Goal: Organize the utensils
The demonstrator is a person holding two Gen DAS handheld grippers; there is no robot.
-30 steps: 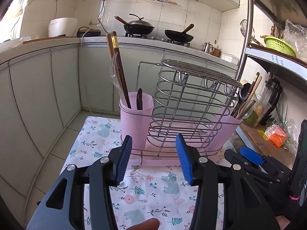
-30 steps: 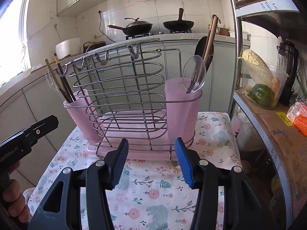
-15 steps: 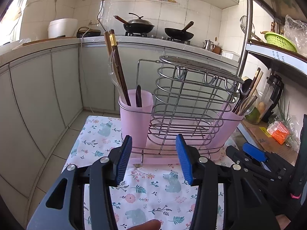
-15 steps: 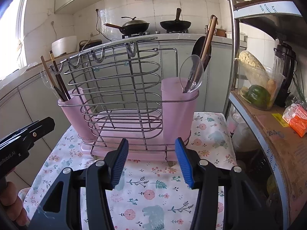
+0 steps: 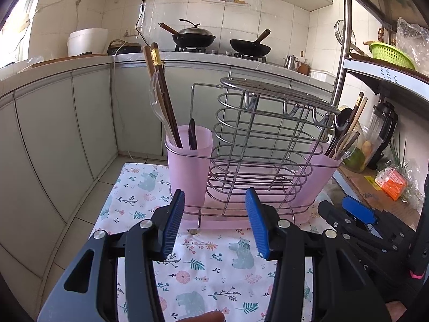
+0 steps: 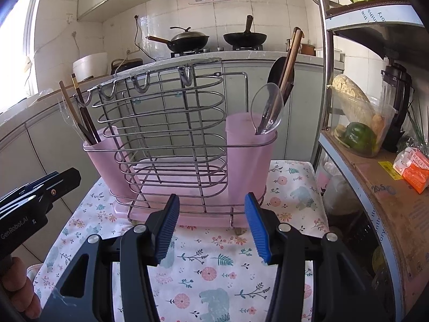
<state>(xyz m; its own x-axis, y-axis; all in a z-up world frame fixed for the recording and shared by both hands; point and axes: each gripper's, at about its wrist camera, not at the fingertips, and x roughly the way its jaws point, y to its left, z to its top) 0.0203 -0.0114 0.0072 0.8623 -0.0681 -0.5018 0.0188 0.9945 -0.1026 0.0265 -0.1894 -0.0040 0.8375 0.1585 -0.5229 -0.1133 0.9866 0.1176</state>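
The rack [image 5: 265, 145] stands on the cloth-covered surface [image 5: 203, 271], in the centre of both views and straight ahead of both grippers; it is a wire frame with a pink cup at each end, and its long axis runs left to right across each frame.

In the left wrist view the left cup [image 5: 189, 166] sits just above and beyond the left hand-held gripper [image 5: 215, 224], holding dark chopsticks [image 5: 163, 94], a clear spoon [image 5: 158, 107] and a short dark piece; all lean up and to the left, their long axes near upright. The right cup [image 5: 321, 177] lies toward the right of that frame, well apart from this gripper.

In the right wrist view the right cup [image 6: 250, 161] stands just above the right hand-held gripper [image 6: 211, 225], a little right of its centre line; it carries a clear spoon [image 6: 268, 108], a black spoon [image 6: 278, 76] and brown chopsticks [image 6: 291, 53], leaning up and to the right. So each hand is the nearer one to the cup on its own side.

Both grippers are released; the blue pads [image 5: 174, 225] of the left one stand wide apart, with only cloth and the rack's base showing between them; the right one's pads [image 6: 167, 228] likewise stand apart and empty, touching nothing. No utensil lies loose on the cloth; whichever utensil is to move, I judge it must be taken by its shaft above a cup's rim.
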